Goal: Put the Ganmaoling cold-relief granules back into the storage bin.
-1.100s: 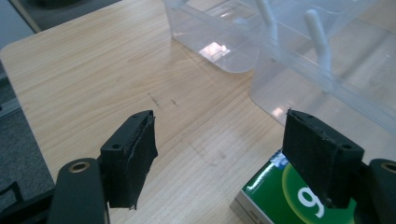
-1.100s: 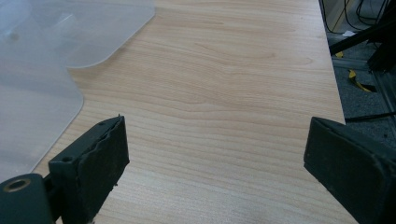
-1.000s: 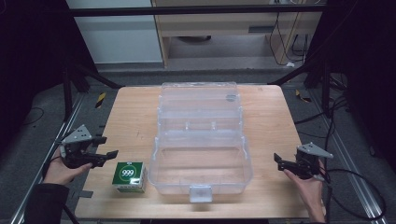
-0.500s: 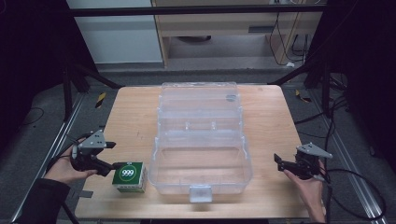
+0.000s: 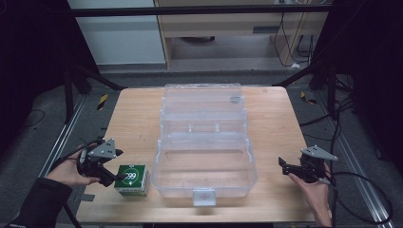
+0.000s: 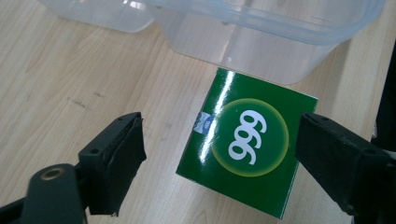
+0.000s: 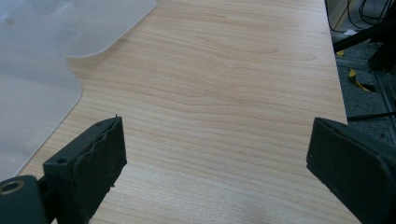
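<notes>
1. Where the wooden table (image 5: 133, 114) runs toward its near left corner, one green box (image 5: 131, 179) printed "999" lies flat, its right side just beside the left wall of the clear plastic case (image 5: 204, 178) but apart from it, a thin strip of wood showing between them in the left gripper view.
2. The left gripper (image 5: 116, 176) reaches the box from the left; its jaws have just been opening and stand spread, with the box (image 6: 245, 147) between them. In the left gripper view one pad sits clear of the box's edge with bare wood between, and the other hangs at the opposite edge; whether that one touches I cannot tell.
3. Open room lies to the left of and behind the box; the table's front edge is near on the box's near side.
4. One case, hinged open: its deep base toward the person with a latch tab at the front rim, its lid lying back toward the far edge.
5. The right gripper (image 5: 283, 166), one of two, hangs by the table's right edge, well apart from the case, jaws wide with only bare wood (image 7: 224, 93) between them.
6. The table is pale wood grain; around it are dark metal frame rails, a grey floor with cables, and pale cabinets behind.
</notes>
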